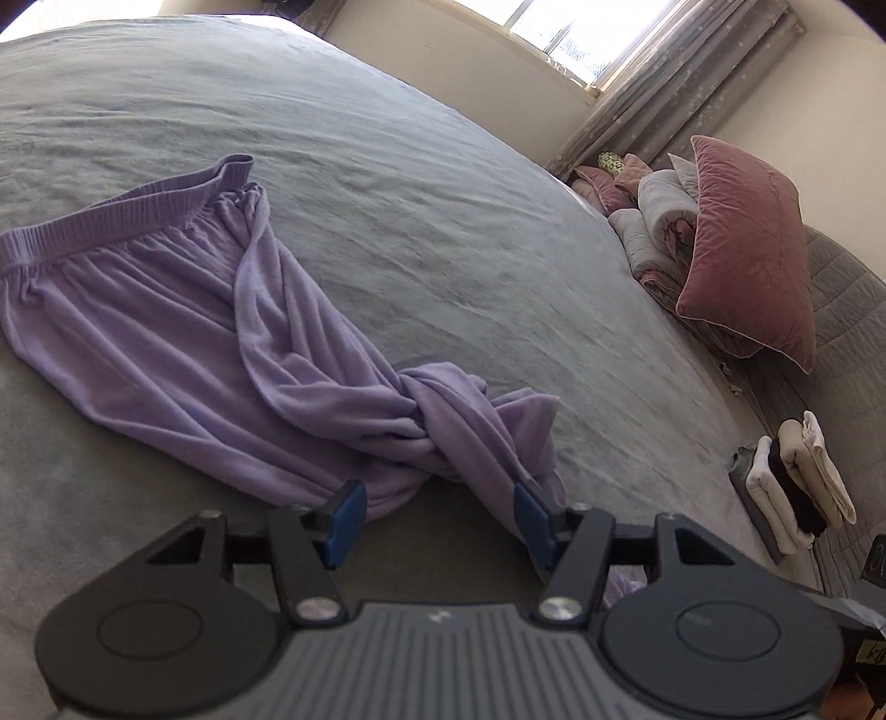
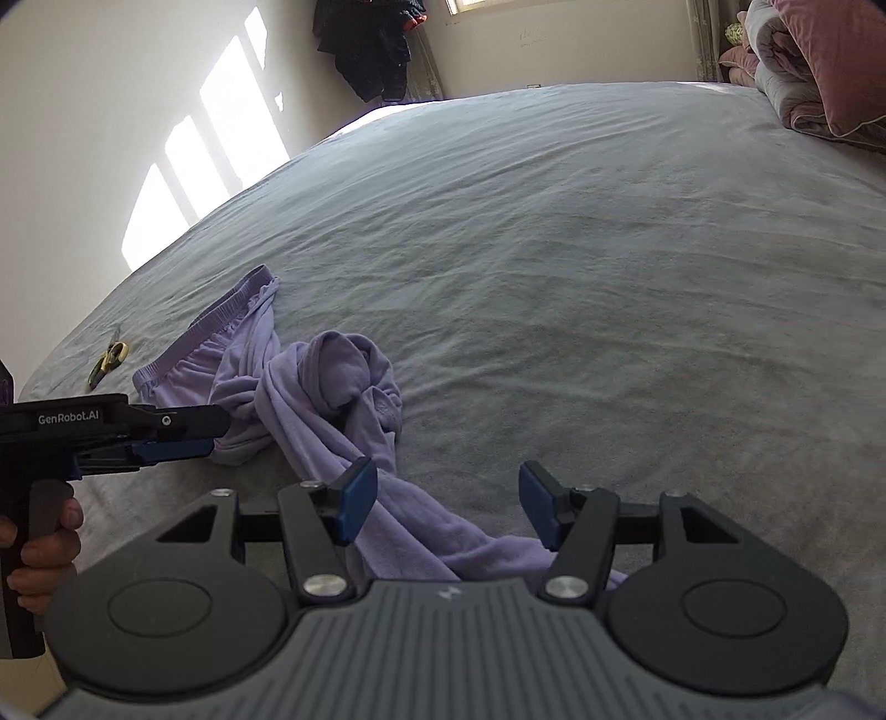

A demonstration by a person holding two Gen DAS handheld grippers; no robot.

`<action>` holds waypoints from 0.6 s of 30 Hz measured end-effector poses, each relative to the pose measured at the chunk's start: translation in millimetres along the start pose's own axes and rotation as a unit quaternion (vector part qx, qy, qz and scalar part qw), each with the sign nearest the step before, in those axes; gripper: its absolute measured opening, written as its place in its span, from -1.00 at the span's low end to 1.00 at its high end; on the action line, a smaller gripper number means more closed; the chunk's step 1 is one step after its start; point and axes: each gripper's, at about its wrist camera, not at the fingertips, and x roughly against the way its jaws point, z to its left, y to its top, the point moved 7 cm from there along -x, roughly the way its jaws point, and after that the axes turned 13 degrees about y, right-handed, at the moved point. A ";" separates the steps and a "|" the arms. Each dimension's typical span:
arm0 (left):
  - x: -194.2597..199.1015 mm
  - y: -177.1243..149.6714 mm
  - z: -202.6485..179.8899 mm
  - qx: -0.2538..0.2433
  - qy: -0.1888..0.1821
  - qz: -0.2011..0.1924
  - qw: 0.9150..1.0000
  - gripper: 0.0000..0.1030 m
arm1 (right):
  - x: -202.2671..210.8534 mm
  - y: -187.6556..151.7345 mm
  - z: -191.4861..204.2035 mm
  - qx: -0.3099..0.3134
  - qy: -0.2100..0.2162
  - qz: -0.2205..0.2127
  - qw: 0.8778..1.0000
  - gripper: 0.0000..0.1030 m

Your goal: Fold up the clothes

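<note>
Lilac trousers lie on the grey bed, waistband at the far left, legs twisted together near me. My left gripper is open just above the twisted leg ends, one leg running past its right finger. In the right wrist view the trousers lie bunched, with one leg trailing between the fingers of my open right gripper. The left gripper shows there at the left, held by a hand, its tips at the trousers' edge.
A pink pillow and rolled bedding sit at the bed's right end. Folded clothes are stacked near the right edge. Yellow scissors lie on the bed at the left. Dark clothes hang on the far wall.
</note>
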 end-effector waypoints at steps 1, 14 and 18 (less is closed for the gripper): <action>-3.0 -1.7 -6.4 -0.004 -0.003 0.003 1.000 0.17 | 6.1 -3.6 -3.7 0.000 -0.001 -0.003 1.000 0.18; -18.8 -13.5 -48.4 -0.024 0.003 0.020 1.000 -0.06 | 57.1 -39.8 -42.0 0.009 -0.023 -0.023 0.999 0.18; -22.9 -13.4 -53.9 -0.026 0.010 0.022 0.999 -0.42 | 60.8 -46.9 -45.0 0.014 -0.021 -0.022 0.999 0.18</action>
